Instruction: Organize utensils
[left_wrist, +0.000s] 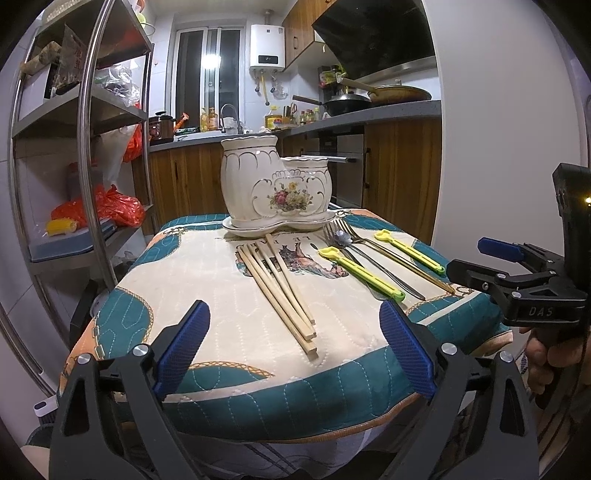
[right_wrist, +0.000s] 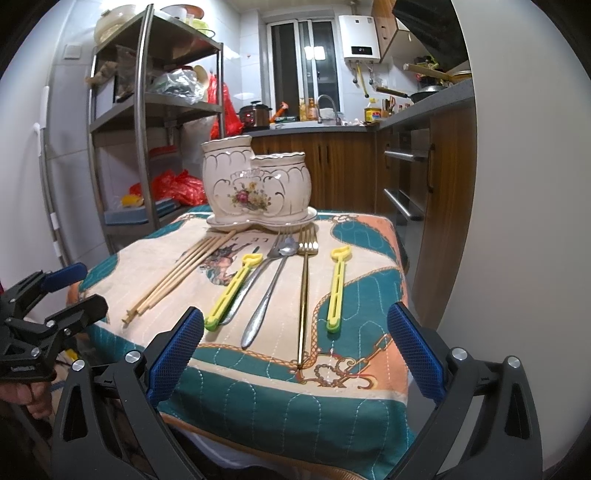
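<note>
Chopsticks (left_wrist: 280, 291) lie lengthwise toward the ceramic holder (left_wrist: 275, 184), both tongs (left_wrist: 295, 347) (right_wrist: 295, 347) gaping, empty.

Two forks (right_wrist: 306, 280), two yellow clips (right_wrist: 338, 291)

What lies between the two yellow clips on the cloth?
In the right wrist view, a silver fork, a silver spoon and a gold fork lie between the two yellow clips.
</note>
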